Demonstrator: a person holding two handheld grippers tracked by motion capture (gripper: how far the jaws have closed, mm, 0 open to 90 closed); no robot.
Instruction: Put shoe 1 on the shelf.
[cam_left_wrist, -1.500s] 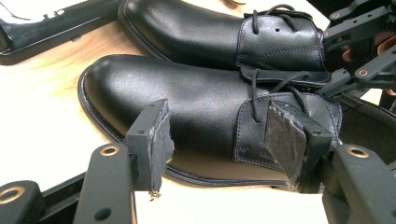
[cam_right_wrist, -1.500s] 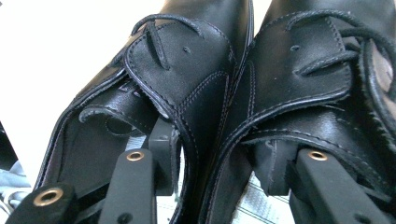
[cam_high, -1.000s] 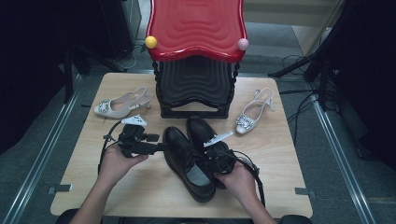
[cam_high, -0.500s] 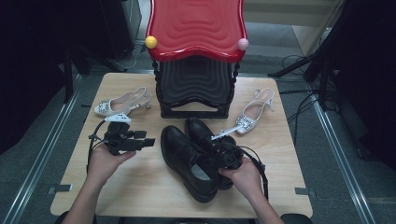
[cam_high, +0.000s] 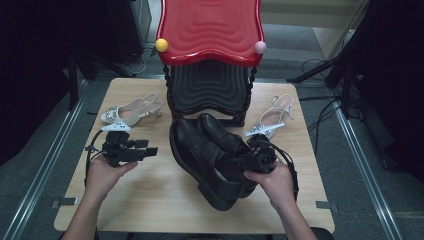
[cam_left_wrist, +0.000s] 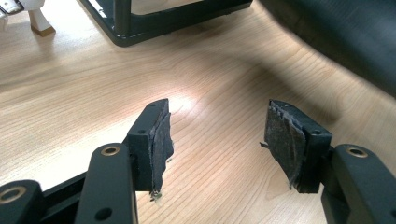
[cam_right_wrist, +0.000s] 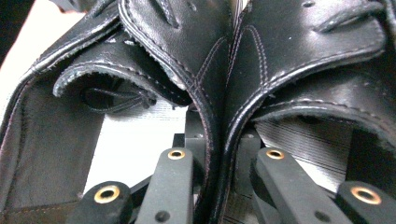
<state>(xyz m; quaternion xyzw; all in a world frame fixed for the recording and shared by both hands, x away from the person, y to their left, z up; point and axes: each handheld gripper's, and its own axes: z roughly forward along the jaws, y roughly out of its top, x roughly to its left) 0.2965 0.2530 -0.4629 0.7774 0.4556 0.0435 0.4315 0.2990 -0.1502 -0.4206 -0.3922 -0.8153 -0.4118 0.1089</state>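
Right gripper view: your right gripper (cam_right_wrist: 219, 186) pinches both black leather shoes (cam_high: 212, 155) by their inner walls, lower centre. Left gripper (cam_left_wrist: 217, 140) gapes empty. Next, I judge: carry the pair to the shoe rack (cam_high: 210, 90), grip firm.

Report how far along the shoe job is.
Done: the right gripper has pinched both black shoes together by their inner sides. In hand: carrying that pair in front of the rack. Left: two pale sandals lie on the table; the left gripper is open, empty.

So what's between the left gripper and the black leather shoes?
In the high view, bare wooden table lies between the left gripper and the black leather shoes.
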